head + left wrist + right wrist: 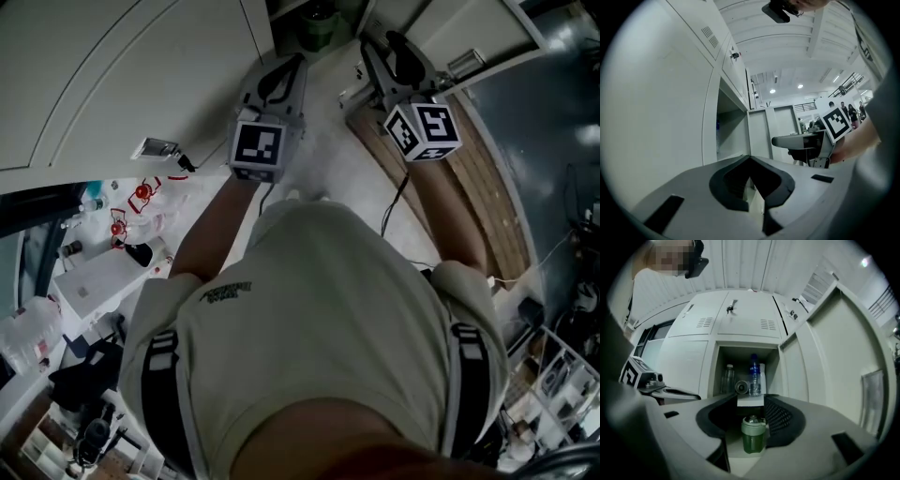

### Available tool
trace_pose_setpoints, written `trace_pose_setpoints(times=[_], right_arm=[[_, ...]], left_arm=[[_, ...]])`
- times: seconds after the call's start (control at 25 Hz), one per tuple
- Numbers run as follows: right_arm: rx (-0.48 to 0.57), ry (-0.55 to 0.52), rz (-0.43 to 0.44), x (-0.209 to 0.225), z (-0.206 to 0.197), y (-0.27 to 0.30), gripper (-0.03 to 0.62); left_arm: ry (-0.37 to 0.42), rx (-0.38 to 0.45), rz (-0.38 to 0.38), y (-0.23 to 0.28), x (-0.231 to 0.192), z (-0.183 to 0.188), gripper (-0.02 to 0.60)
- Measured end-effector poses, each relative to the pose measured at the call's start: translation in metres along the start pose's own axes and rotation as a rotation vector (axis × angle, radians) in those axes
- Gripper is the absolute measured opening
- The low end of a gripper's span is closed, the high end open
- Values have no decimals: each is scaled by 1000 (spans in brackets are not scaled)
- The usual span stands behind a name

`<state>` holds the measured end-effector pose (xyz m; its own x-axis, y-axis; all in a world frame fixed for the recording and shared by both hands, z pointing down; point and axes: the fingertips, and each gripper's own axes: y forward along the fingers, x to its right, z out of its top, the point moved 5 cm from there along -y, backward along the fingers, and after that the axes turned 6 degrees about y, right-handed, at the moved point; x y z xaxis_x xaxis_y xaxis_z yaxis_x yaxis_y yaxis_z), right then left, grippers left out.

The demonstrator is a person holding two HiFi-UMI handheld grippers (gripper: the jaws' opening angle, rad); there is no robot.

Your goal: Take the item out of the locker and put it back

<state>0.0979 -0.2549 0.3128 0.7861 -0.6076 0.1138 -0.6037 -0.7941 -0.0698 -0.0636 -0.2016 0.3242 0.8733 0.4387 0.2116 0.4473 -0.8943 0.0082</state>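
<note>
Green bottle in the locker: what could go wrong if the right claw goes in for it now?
1. The right claw is open and not yet on the green bottle; closing off-centre could tip it.
2. The shelf sits just above the bottle; a high lift could knock it, and the cylinder lying on its side there might roll off.
3. The open door is close on the right and could get bumped.

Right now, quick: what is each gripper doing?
Left gripper: closed, empty.
Right gripper: open; green bottle seen between its jaws, not gripped.
</note>
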Motion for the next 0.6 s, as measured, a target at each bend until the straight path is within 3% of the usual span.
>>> trace_pose_setpoints(times=[0.24,0.6], right_arm=[[44,2,-5,-17,23,-40,106],[38,29,-13,-42,25,-89,64]], left_arm=[[14,61,-23,-21,5,31,15],[35,82,-39,-53,17,41,15]])
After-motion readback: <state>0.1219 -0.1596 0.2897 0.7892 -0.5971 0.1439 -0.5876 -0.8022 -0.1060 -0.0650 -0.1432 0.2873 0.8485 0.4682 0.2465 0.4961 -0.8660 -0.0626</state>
